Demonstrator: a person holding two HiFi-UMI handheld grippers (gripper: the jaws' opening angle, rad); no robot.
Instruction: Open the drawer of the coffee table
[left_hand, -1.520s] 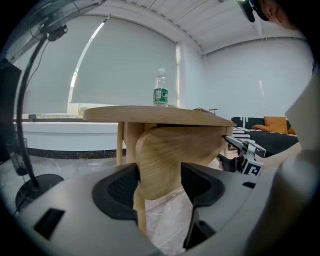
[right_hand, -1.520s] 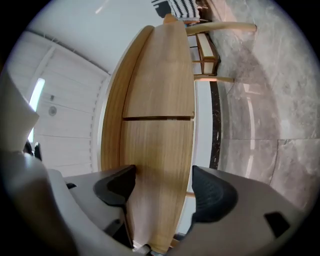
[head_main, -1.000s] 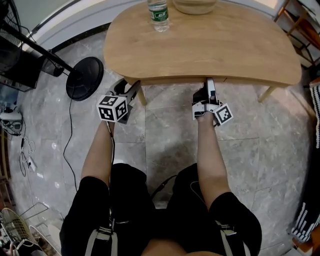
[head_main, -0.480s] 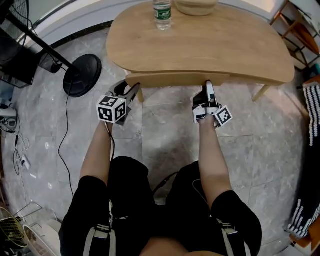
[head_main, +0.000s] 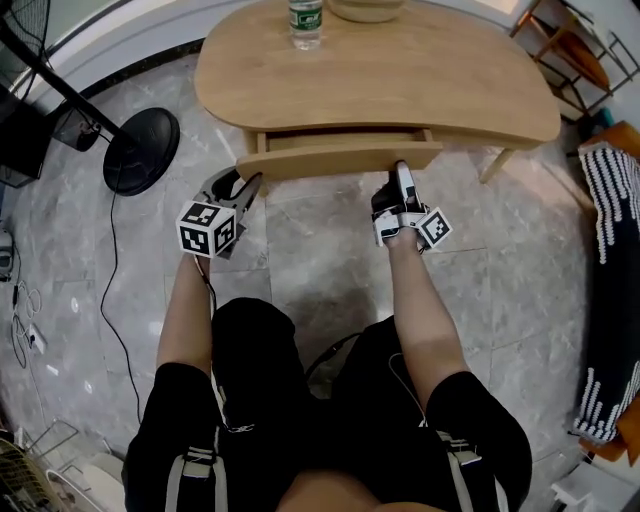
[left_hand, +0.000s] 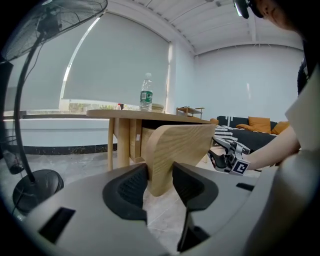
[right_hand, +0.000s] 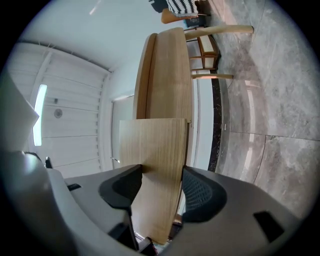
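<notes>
The light wooden coffee table (head_main: 380, 70) has its drawer (head_main: 345, 138) pulled partly out toward me. My left gripper (head_main: 248, 183) holds the left end of the drawer front (head_main: 340, 158). In the left gripper view the jaws of the left gripper (left_hand: 160, 182) are closing, and both pads touch the drawer front (left_hand: 180, 145). My right gripper (head_main: 400, 172) grips the right end. In the right gripper view the right gripper (right_hand: 161, 187) has the drawer front (right_hand: 155, 150) between both pads. The left gripper view also shows the right gripper (left_hand: 227, 156) at the far end.
A water bottle (head_main: 304, 22) and a bowl (head_main: 365, 8) stand at the table's far edge. A fan's round base (head_main: 140, 150) with its cable sits on the marble floor at the left. A wooden chair (head_main: 560, 45) and a striped cushion (head_main: 612, 200) are at the right.
The drawer has slid out from under the tabletop toward me, showing its inside. Both grippers have moved back with the drawer front between their jaws.
</notes>
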